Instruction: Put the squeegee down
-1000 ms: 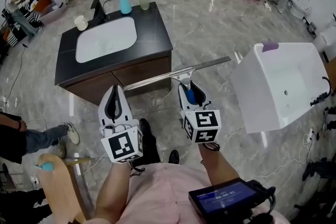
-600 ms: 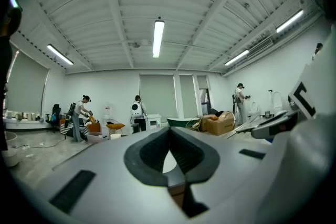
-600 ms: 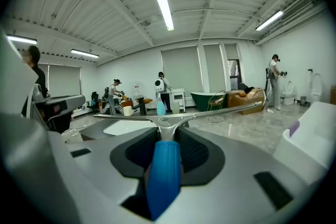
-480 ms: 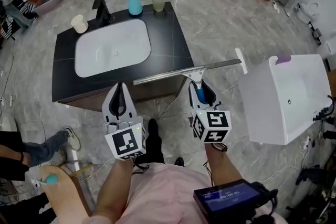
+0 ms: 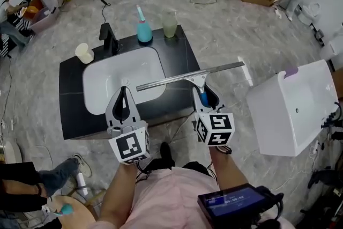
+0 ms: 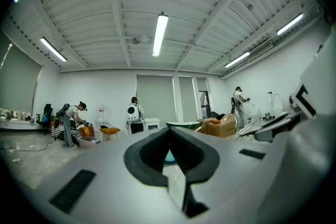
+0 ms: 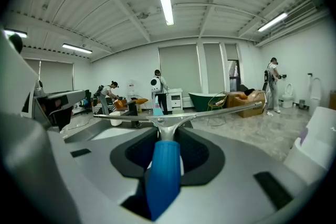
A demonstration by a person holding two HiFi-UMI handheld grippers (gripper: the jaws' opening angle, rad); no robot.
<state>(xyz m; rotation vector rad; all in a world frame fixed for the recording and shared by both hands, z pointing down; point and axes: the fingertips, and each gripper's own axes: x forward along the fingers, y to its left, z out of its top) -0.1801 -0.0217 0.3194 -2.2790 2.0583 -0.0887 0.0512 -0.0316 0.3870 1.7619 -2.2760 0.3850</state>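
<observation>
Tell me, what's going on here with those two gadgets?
A person holds a two-jaw gripper in each hand. The right gripper is shut on the blue handle of a squeegee, whose long blade is held out above the front of a black counter with a white sink. The left gripper is shut and empty. The squeegee has not yet been set down.

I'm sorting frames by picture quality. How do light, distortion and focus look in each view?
Head view: bright, even light, soft shadows, wide-angle bending at the edges; the squeegee is sharp. Left gripper view: strong fisheye with black corners, the ceiling lamp blown out white. Right gripper view: same fisheye; the squeegee's blue handle, close to the lens, looks soft.
</observation>
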